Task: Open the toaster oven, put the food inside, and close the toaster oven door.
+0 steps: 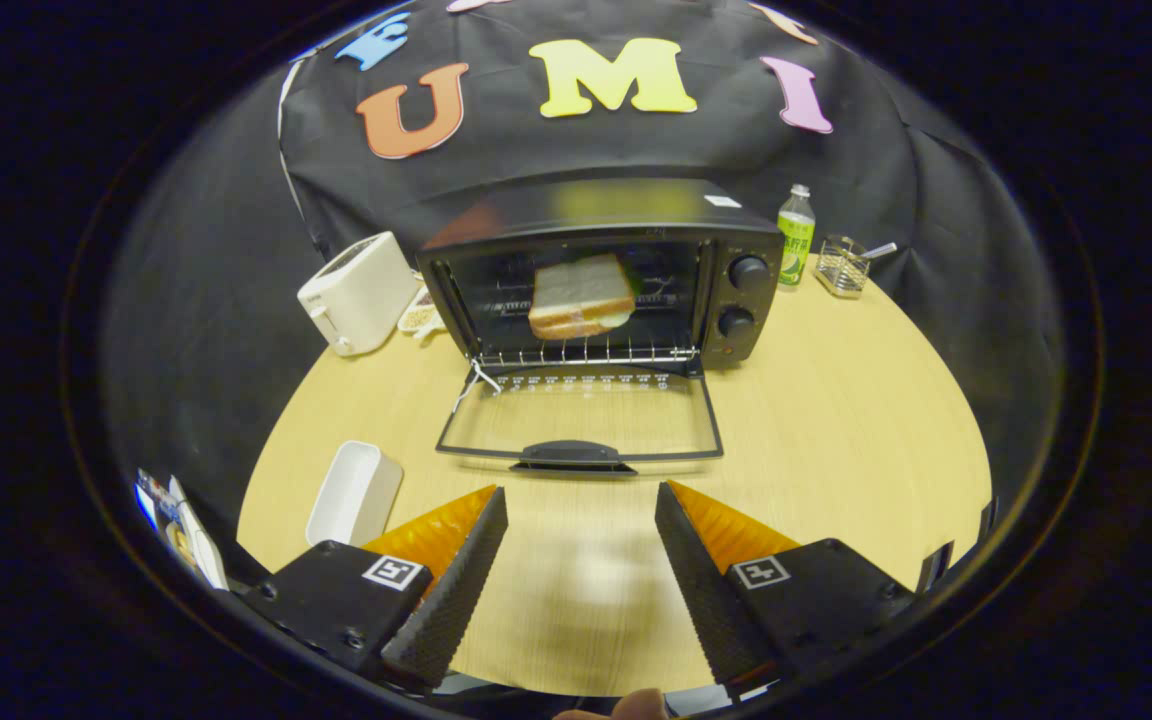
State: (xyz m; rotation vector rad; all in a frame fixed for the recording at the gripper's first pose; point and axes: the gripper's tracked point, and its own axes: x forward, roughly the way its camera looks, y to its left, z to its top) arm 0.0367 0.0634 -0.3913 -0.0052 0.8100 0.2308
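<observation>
A black toaster oven (736,225) stands at the far side of the wooden table (836,440). Its glass door (581,415) lies folded down flat toward me, its black handle (572,455) at the near edge. A sandwich (580,296) of white bread rests on the wire rack inside the oven. My gripper (581,500) hovers above the table, just short of the door handle. Its fingers (476,540) stand wide open with nothing between them.
A white toaster (356,292) stands left of the oven, with a small dish (420,316) between them. A green bottle (795,237) and a wire holder (843,266) sit to the oven's right. A white rectangular container (354,493) lies near my left finger.
</observation>
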